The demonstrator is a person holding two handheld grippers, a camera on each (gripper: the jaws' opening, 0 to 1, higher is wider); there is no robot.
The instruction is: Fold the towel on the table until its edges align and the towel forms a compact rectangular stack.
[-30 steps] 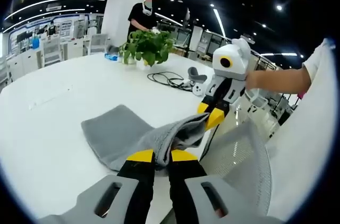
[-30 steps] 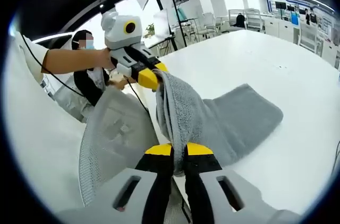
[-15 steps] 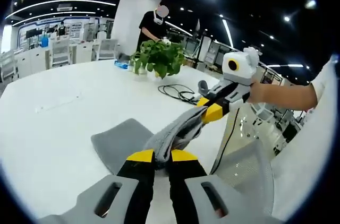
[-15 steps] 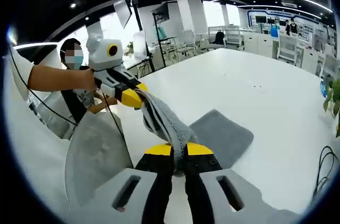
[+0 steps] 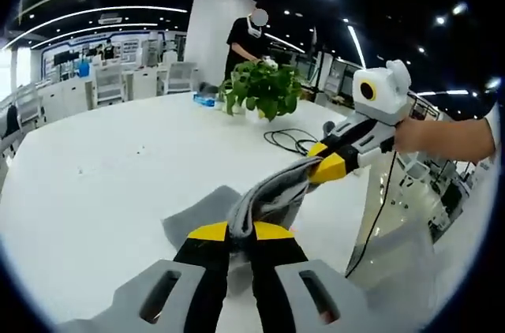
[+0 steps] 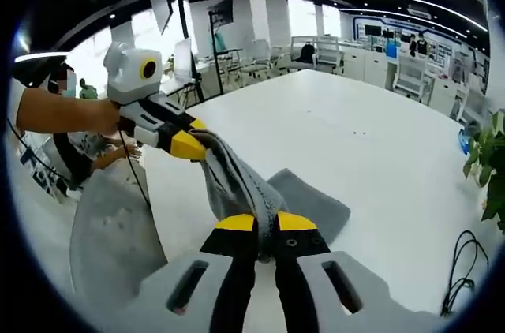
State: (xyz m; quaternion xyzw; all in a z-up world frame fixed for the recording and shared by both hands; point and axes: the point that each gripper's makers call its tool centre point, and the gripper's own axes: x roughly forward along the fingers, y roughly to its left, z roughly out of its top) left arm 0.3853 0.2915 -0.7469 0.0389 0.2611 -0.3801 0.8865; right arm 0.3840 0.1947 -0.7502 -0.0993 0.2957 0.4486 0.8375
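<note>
Nearest, in the left gripper view, the left gripper (image 5: 241,232) has its jaws clenched on one end of the grey towel (image 5: 264,200), which is lifted into a sagging band above the white worktop (image 5: 102,183). Beyond it along the towel, the right gripper (image 5: 331,166), held by a hand (image 5: 410,137), has its jaws clamped on the other end of the same raised edge. Below the towel's lifted band, its remaining part still lies flat on the worktop. Beside the towel, off the worktop edge, stands a mesh chair back (image 5: 394,254). Farther from the towel, a black cable (image 5: 293,140) lies coiled on the worktop, then a potted plant (image 5: 262,90). Behind the plant a person (image 5: 251,37) stands

In the right gripper view the same towel (image 6: 237,187) bridges both grippers
</note>
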